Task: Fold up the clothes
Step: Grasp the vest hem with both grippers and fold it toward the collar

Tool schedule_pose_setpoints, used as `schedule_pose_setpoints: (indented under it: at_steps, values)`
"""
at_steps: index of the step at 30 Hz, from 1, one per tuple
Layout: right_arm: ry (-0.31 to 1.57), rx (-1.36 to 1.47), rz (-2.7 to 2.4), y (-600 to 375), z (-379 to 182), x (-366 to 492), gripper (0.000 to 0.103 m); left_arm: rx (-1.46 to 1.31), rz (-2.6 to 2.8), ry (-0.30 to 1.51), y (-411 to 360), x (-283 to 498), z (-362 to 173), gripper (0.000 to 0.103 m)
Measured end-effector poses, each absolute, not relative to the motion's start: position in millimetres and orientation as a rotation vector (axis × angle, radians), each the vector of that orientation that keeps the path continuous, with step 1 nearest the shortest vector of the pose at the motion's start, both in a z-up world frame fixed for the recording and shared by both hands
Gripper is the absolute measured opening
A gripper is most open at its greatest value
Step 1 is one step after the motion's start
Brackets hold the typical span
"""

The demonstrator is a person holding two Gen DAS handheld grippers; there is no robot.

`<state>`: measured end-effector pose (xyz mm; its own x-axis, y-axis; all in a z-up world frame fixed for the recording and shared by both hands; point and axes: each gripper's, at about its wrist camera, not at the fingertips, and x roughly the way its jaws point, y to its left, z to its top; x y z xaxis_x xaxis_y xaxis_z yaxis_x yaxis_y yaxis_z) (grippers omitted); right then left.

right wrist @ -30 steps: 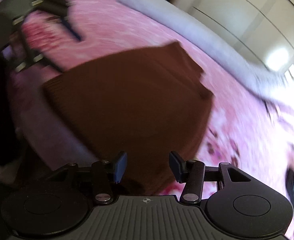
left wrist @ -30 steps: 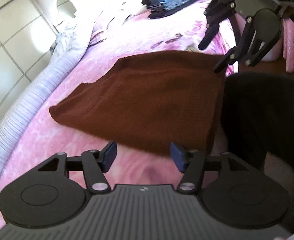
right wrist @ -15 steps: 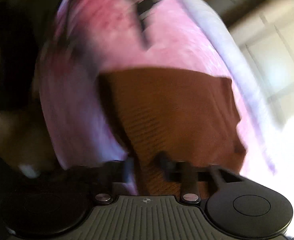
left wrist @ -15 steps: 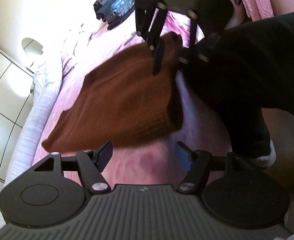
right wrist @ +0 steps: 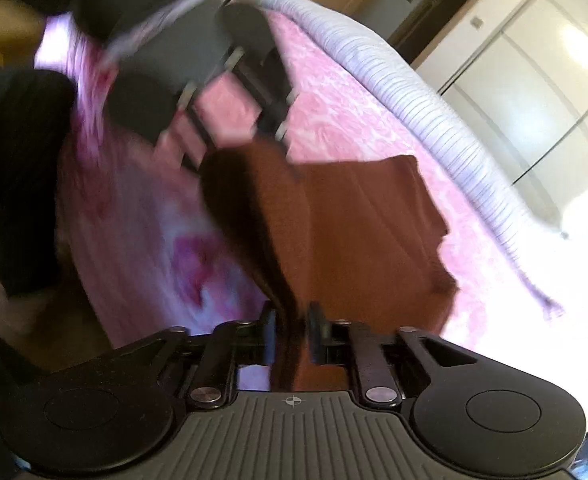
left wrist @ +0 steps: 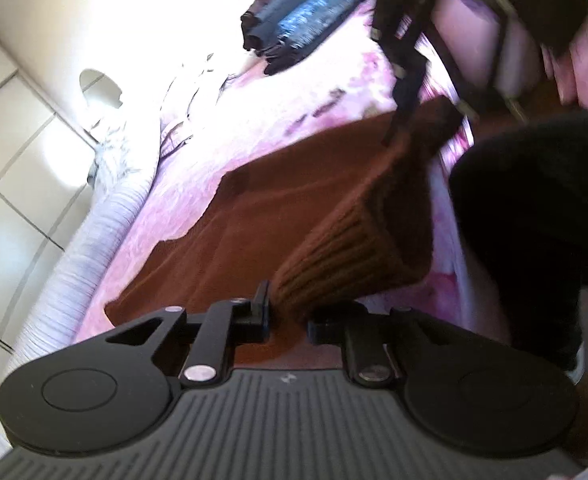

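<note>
A brown knitted garment (left wrist: 294, 208) lies on the pink bedspread (left wrist: 294, 120), and its near ribbed hem is raised off the bed. My left gripper (left wrist: 287, 314) is closing, with one end of that hem pinched between its fingers. My right gripper (right wrist: 291, 330) has the other end of the edge filling the gap between its pads, while its jaws are opening. In the left wrist view the right gripper (left wrist: 426, 124) holds the far corner up. In the blurred right wrist view, the left gripper (right wrist: 233, 148) sits at the far end of the garment (right wrist: 366, 232).
A stack of dark folded clothes (left wrist: 298, 28) lies at the bed's far end. A lavender ribbed quilt (right wrist: 434, 108) runs along the far side, with white wardrobe doors (right wrist: 534, 60) behind it. A person's black-clad leg (left wrist: 534, 208) stands at the near bed edge.
My left gripper moved forward onto the hem and shut on it. The right gripper took the other corner, and the hem now hangs raised between the two.
</note>
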<state>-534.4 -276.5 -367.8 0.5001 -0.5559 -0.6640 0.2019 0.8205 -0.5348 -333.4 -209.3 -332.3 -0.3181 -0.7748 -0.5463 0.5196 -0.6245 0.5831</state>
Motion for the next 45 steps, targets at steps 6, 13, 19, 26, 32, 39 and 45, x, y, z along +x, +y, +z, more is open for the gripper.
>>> schedule_pose_setpoints:
  at_steps: [6, 13, 19, 26, 32, 39, 45]
  values:
    - [1.005, -0.712, -0.477, -255.1, -410.1, -549.8, 0.078, 0.975, -2.085, -0.240, -222.2, -318.6, -306.4, 0.013]
    - [1.011, -0.862, -0.518, -286.8, -411.7, -569.2, 0.069, 1.013, -2.126, -0.251, -225.0, -314.1, -300.8, 0.013]
    - [1.045, -0.818, -0.415, -305.3, -392.8, -570.4, 0.015, 1.124, -2.113, -0.368, -219.9, -319.6, -306.4, 0.011]
    - [0.965, -0.660, -0.452, -265.8, -330.3, -578.0, 0.013, 1.139, -2.117, -0.354, -153.3, -292.3, -282.9, 0.010]
    - [0.945, -0.606, -0.400, -194.0, -286.5, -586.9, 0.013, 1.128, -2.208, -0.206, -84.8, -279.3, -261.1, 0.011]
    - [0.912, -0.645, -0.432, -201.1, -236.4, -587.5, 0.013, 0.935, -2.238, -0.017, -121.5, -254.4, -211.4, 0.012]
    - [0.875, -0.650, -0.464, -285.9, -199.4, -562.6, 0.013, 0.810, -2.214, 0.108, -213.4, -224.2, -178.5, 0.012]
